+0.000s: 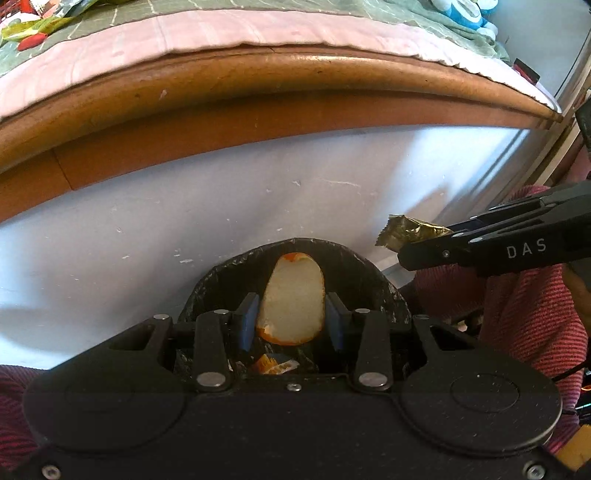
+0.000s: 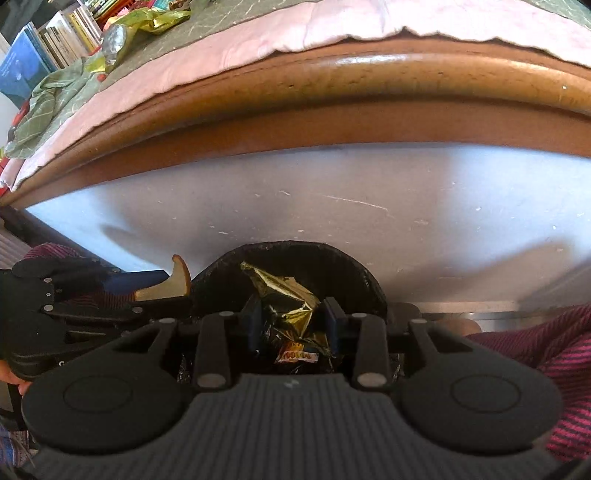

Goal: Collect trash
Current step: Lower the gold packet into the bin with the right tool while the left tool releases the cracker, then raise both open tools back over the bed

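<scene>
My left gripper (image 1: 291, 317) is shut on a piece of orange peel (image 1: 293, 299), pale pith facing the camera, held over a bin lined with a black bag (image 1: 221, 273). More peel (image 1: 275, 363) lies inside the bin. My right gripper (image 2: 293, 319) is shut on a crumpled gold foil wrapper (image 2: 286, 299) above the same black-lined bin (image 2: 351, 266). In the left wrist view the right gripper (image 1: 410, 254) comes in from the right with the gold wrapper (image 1: 402, 230). In the right wrist view the left gripper (image 2: 173, 291) shows at the left with the peel (image 2: 173, 284).
A bed with a wooden frame (image 1: 295, 74) and pink sheet (image 1: 184, 33) spans the background above a white panel (image 1: 184, 206). Gold and green wrappers (image 2: 155, 18) lie on the bed cover. Books (image 2: 55, 44) stand at far left. A person's striped red sleeve (image 2: 554, 350) is at the right.
</scene>
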A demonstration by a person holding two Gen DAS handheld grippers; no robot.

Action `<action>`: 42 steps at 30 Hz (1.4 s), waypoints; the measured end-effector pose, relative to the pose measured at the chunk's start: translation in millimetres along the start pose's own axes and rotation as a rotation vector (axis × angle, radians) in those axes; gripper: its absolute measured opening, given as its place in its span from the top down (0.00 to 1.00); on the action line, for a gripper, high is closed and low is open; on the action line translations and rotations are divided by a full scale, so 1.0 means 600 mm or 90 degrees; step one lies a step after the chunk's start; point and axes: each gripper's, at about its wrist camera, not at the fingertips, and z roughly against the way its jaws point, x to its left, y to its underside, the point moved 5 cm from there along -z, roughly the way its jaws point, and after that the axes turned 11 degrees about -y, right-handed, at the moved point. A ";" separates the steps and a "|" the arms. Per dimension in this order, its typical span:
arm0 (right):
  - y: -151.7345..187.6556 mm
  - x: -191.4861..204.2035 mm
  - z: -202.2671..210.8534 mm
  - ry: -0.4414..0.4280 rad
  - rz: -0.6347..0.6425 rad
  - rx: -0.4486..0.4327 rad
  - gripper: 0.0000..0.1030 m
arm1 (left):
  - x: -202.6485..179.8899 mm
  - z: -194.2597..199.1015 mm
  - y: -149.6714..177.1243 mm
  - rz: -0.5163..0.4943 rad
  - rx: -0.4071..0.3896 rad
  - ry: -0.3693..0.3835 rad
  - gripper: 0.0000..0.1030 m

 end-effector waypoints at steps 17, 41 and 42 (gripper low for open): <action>0.001 -0.002 0.007 -0.011 -0.001 0.001 0.28 | 0.003 0.015 0.002 0.001 -0.004 0.000 0.39; -0.023 0.041 0.115 -0.010 0.047 -0.143 0.17 | 0.015 0.119 -0.037 0.007 -0.145 -0.016 0.25; -0.027 0.045 0.121 -0.011 0.052 -0.153 0.16 | 0.016 0.125 -0.039 0.008 -0.153 -0.020 0.24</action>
